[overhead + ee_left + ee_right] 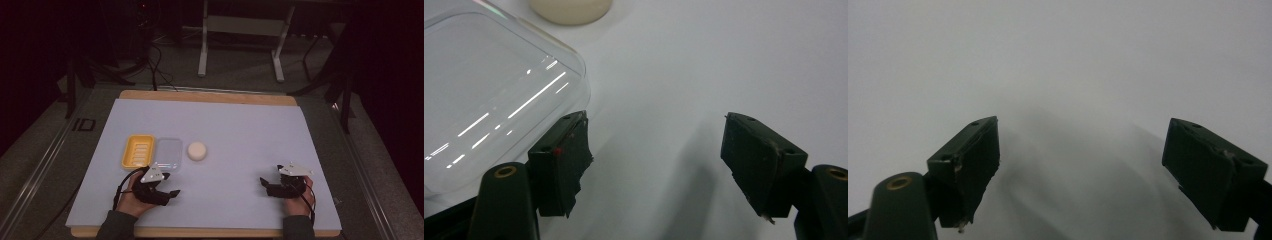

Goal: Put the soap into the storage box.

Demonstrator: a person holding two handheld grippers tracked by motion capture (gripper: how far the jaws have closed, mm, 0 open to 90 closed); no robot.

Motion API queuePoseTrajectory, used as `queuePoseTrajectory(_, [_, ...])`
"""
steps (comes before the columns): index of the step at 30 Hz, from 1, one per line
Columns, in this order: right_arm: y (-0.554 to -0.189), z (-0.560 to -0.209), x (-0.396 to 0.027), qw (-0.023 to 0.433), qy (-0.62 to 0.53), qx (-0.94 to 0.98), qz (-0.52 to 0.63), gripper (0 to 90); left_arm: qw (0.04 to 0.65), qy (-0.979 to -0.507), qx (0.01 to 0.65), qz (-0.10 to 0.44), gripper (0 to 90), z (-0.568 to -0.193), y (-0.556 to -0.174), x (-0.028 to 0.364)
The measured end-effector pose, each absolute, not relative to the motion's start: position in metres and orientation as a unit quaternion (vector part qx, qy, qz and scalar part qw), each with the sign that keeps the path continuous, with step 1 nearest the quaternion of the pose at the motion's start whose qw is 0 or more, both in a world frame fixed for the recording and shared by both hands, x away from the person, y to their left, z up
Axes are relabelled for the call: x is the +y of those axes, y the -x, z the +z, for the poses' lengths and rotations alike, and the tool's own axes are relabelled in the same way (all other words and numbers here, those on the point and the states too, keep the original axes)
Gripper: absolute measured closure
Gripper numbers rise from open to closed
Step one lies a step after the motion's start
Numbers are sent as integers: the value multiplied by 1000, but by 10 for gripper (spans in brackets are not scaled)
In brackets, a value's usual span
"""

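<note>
High view first: I see my left gripper (167,185) low on the left of the white worktop (240,125), held in a hand (131,200) that comes in from the bottom edge, with its grey three-cornered plate on top. Its jaws stand apart with nothing between them. Just beyond it lies a clear plastic lid (168,152), and touching that lid's left side sits a yellow soap dish (137,151) with a ribbed floor. To the right of the lid, a little apart from it, rests a round cream soap bar (197,151).

From the left gripper view I look along the two black jaws, and the gap between them holds only bare worktop. The left-hand jaw sits just beside the rounded corner of the clear lid (489,100), close to its rim; I cannot tell whether it touches. Light streaks reflect off the lid's flat top. The lower edge of the soap bar (569,9) shows at the top of that view, beyond the lid's corner.

My right gripper (265,186) is well apart on the right side of the worktop, held in the other hand (299,202), pointing toward the left. In the right gripper view its jaws are spread wide over plain white surface, gripping nothing.
</note>
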State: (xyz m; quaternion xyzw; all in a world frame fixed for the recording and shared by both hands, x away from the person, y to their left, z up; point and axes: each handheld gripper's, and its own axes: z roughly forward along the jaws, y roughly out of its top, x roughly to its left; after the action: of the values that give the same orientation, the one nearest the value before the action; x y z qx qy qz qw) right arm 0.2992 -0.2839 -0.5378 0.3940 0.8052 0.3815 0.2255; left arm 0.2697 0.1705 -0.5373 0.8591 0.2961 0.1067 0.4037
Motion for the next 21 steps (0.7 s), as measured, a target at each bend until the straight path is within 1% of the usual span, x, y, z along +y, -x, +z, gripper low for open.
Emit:
queuePoseTrajectory(6, [-298,-537,-286,224,-393,800,393,152,395,-865,292,97,279,-538,-270,170])
queuePoseTrajectory(9, [-298,-537,-288,225,-395,796,400,151,388,-870,289,100,296,-535,-271,169])
queuePoseTrajectory(12, [-297,-537,-288,229,-393,796,400,152,381,-874,286,102,302,-530,-271,167])
queuePoseTrajectory(15, [-297,-537,-286,233,-390,798,395,152,386,-875,277,94,316,-523,-273,167])
queuePoseTrajectory(18, [-296,-537,-285,236,-388,799,393,152,376,-882,266,96,320,-515,-275,164])
queuePoseTrajectory(21, [-296,-537,-287,232,-391,796,399,152,371,-888,253,100,364,-507,-278,162])
